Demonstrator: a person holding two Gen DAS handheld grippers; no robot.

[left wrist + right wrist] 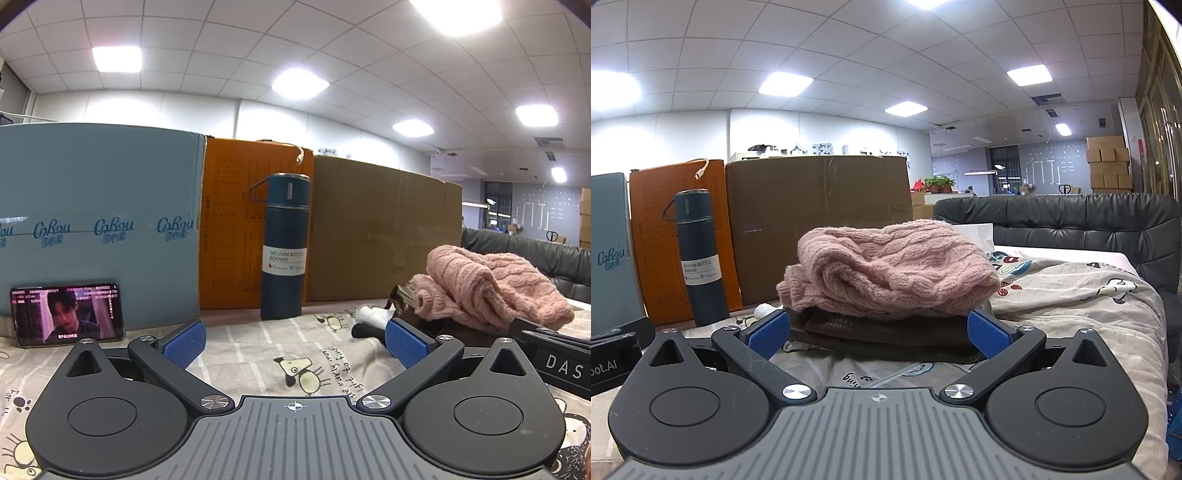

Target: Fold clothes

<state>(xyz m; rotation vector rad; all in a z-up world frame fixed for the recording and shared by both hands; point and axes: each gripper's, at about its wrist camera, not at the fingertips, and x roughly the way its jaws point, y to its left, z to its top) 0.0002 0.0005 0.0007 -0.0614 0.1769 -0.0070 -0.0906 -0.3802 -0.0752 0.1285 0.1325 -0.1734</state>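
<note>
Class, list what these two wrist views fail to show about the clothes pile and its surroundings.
1. Dark garment: right wrist view, mostly covered by the pink sweater; type unclear.
2. White item: left wrist view, partly hidden behind the left tool; unidentifiable.
3. Phone subtitles: left wrist view, too small.
4. Orange box print: too blurred.

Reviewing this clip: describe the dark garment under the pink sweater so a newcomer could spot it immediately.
Start at the brown cardboard box behind the printed sheet. In front of it lies the pink cable-knit sweater; the dark brown garment lies flat beneath it, the pile's only dark, smooth layer.
</note>
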